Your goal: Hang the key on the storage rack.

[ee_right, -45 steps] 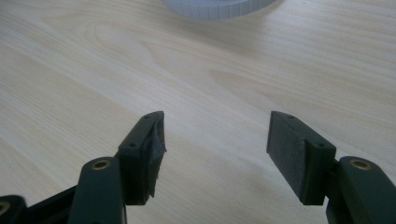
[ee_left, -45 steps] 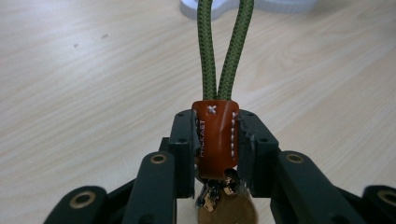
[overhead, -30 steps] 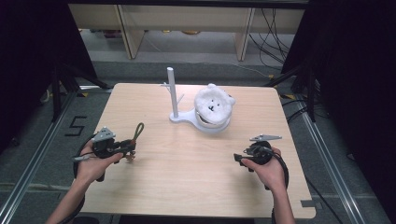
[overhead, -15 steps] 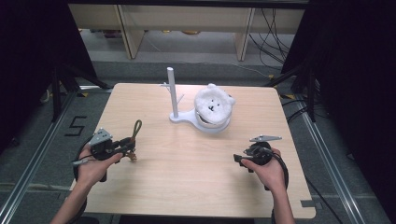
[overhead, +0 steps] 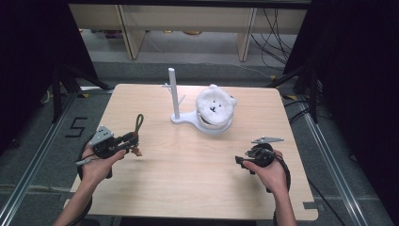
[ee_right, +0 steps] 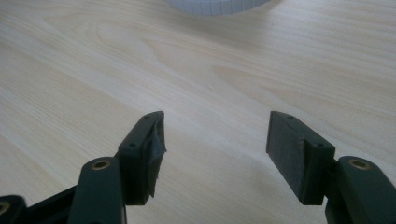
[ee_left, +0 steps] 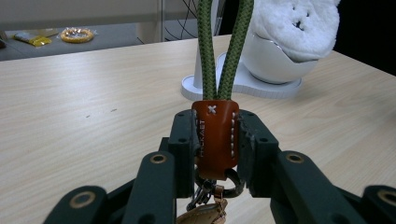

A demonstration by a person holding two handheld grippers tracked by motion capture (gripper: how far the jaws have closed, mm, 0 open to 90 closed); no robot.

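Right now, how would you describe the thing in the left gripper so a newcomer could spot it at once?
On the wooden table, look near its left edge, where the left gripper is shut on a keychain. Its brown stitched leather tab sits between the pads and a green cord loop stands up from it, unlike the white stand and plush toy.

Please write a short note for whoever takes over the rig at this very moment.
Left gripper: shut on the brown leather tab of the keychain, with its green cord loop pointing toward the stand.
Right gripper: open and holding nothing, low over the table at the right.
White peg stand: at the far middle of the table, its pegs bare; the white plush toy sits in the bowl on its base.
Done: keychain picked up.
Left: probably hang the loop on a peg, then release.
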